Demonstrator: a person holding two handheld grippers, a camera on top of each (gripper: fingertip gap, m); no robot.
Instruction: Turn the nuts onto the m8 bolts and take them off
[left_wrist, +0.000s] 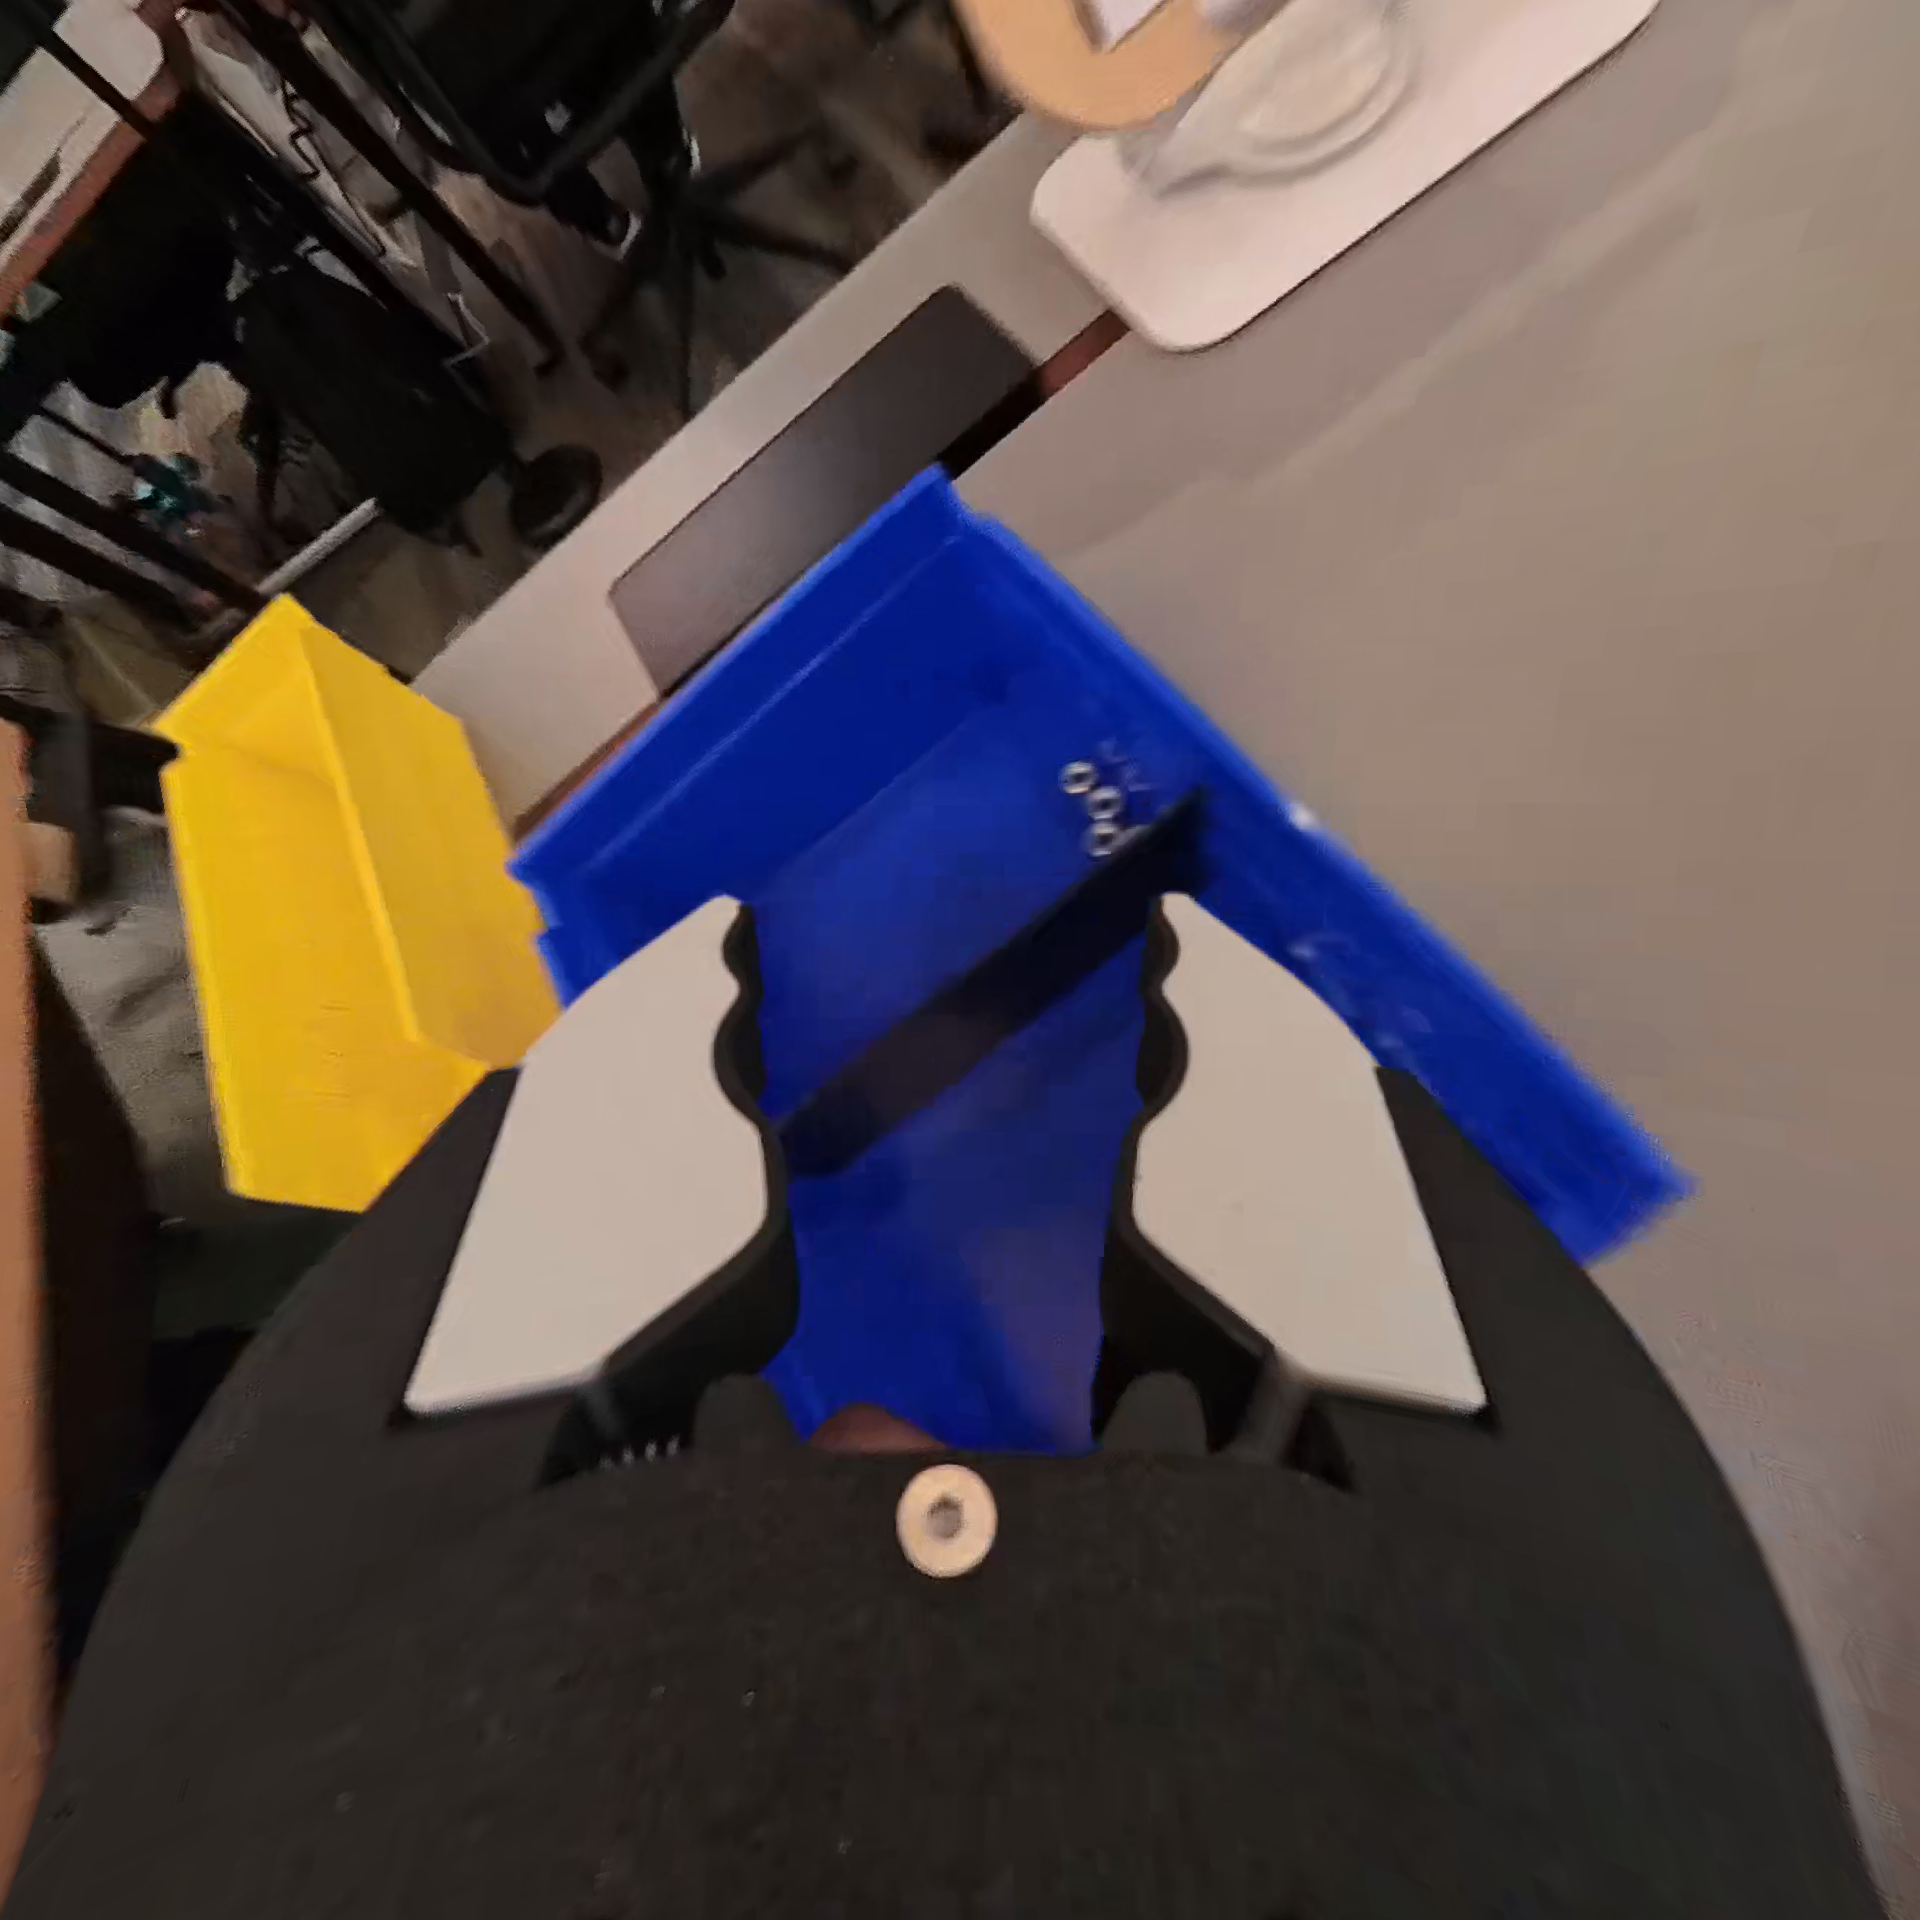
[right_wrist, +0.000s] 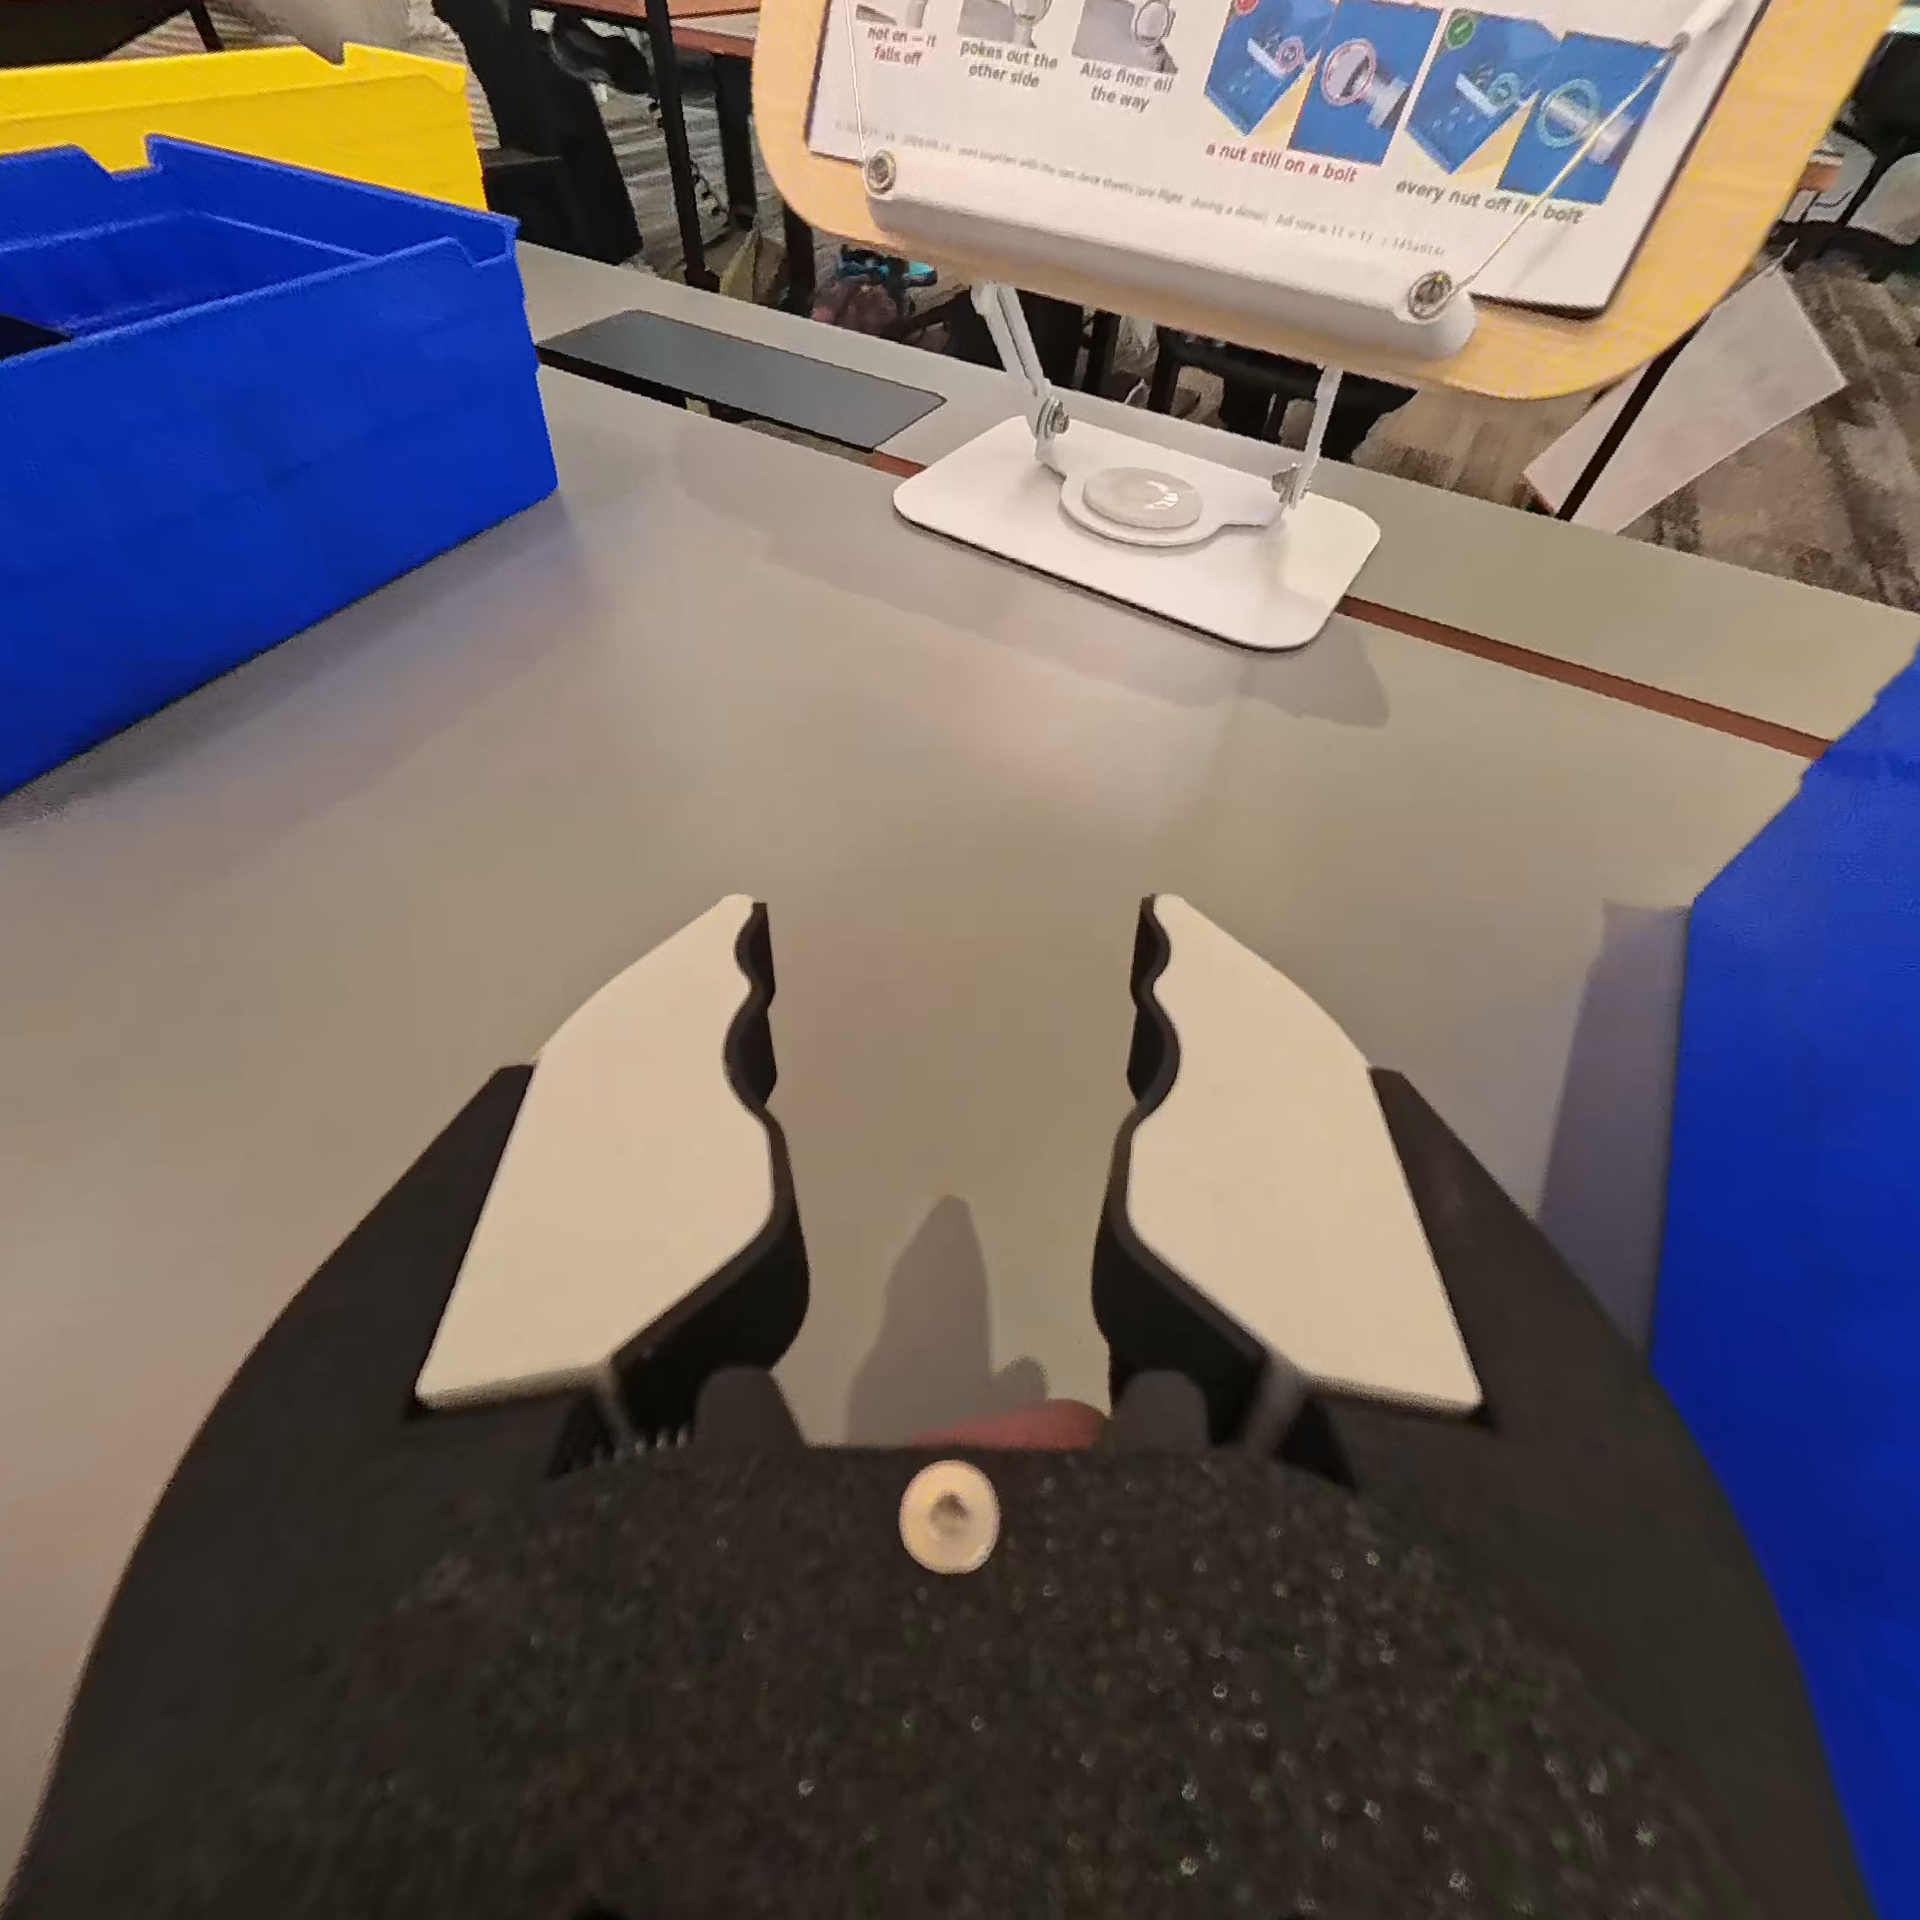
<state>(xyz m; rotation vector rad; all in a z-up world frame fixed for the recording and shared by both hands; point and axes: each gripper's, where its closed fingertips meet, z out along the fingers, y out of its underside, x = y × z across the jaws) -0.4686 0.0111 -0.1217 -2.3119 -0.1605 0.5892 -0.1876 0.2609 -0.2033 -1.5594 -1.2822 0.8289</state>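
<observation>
Hovering with both pairs of fingers spread wide and empty, nothing yet gripped.

The left gripper (left_wrist: 951, 914) hangs over the blue bin (left_wrist: 1455, 1018), where small silvery nuts (left_wrist: 1096, 808) cluster beyond a dark divider (left_wrist: 997, 987); no bolts can be made out. The right gripper (right_wrist: 951, 914) faces bare grey table (right_wrist: 935, 748). The nuts look hard, light and slippery; pinching across opposite flats seems safest.

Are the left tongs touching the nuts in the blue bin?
Apart. The left wrist view shows the open left tongs empty, hovering above the blue bin, with the nuts lying beyond a dark divider, ahead of the fingertips.
</observation>
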